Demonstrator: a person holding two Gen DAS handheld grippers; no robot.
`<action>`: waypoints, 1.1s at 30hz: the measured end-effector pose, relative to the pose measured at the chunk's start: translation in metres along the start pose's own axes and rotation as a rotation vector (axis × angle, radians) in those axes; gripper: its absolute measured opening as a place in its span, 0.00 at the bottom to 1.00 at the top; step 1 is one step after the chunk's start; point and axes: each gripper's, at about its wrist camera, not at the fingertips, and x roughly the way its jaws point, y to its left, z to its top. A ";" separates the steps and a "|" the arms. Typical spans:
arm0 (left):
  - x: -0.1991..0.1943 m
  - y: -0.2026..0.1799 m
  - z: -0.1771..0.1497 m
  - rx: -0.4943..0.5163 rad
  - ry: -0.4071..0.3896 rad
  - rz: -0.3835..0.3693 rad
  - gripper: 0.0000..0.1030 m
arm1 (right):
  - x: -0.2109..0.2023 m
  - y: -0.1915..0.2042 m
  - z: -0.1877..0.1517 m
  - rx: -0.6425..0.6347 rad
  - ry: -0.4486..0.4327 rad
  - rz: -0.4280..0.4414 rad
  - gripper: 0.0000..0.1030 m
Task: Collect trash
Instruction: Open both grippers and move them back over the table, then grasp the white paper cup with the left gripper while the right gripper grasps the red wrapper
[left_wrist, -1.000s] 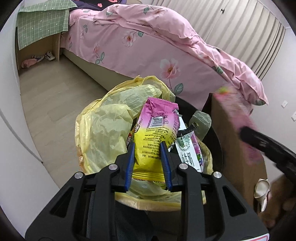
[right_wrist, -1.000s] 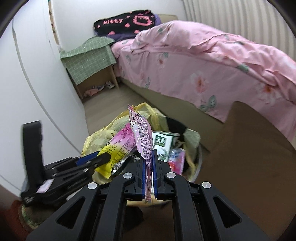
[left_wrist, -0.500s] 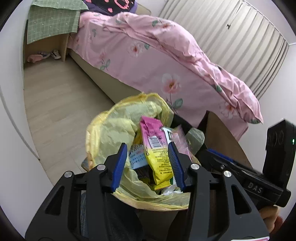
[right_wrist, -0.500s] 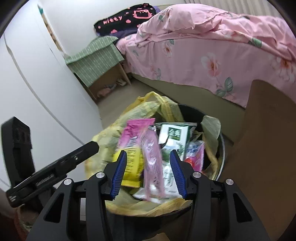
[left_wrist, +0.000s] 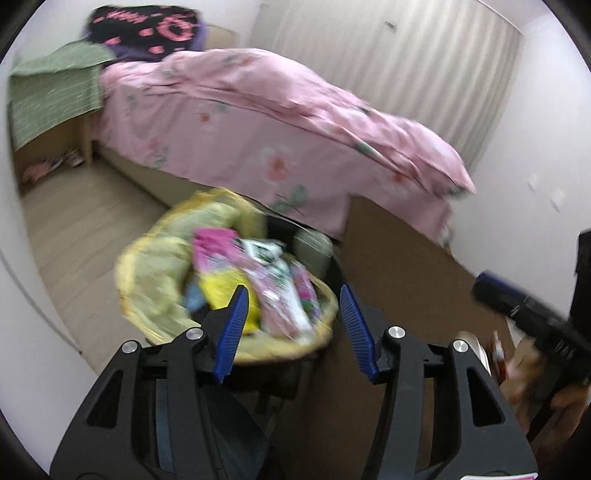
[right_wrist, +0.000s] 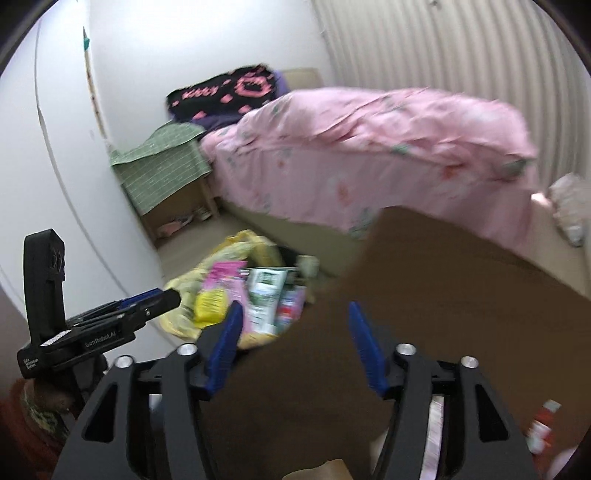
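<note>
A black bin lined with a yellow bag (left_wrist: 155, 280) stands on the floor by the bed; it also shows in the right wrist view (right_wrist: 184, 288). In it lie a pink-and-yellow snack wrapper (left_wrist: 218, 269), a pale pink wrapper (left_wrist: 280, 306) and a green-and-white carton (right_wrist: 266, 295). My left gripper (left_wrist: 291, 321) is open and empty, above the bin's near rim. My right gripper (right_wrist: 295, 339) is open and empty, back over the brown table edge. The left gripper shows at the left of the right wrist view (right_wrist: 110, 317).
A brown table (right_wrist: 461, 295) stands right of the bin; small packets lie at its near edge (right_wrist: 543, 424). A bed with a pink floral cover (left_wrist: 277, 122) runs behind. A nightstand under green cloth (right_wrist: 166, 170) is by the wall. Wood floor (left_wrist: 81, 221) lies left.
Both grippers opened and let their wrappers fall into the bin. Both have since pulled up and back from the bin, the right one toward the table.
</note>
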 end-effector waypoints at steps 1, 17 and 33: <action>0.001 -0.010 -0.004 0.018 0.012 -0.024 0.48 | -0.015 -0.009 -0.007 -0.005 -0.016 -0.036 0.58; 0.026 -0.176 -0.060 0.380 0.171 -0.256 0.48 | -0.110 -0.121 -0.116 0.054 0.040 -0.319 0.65; 0.107 -0.211 -0.064 0.300 0.363 -0.313 0.48 | -0.071 -0.165 -0.150 0.193 0.157 -0.202 0.65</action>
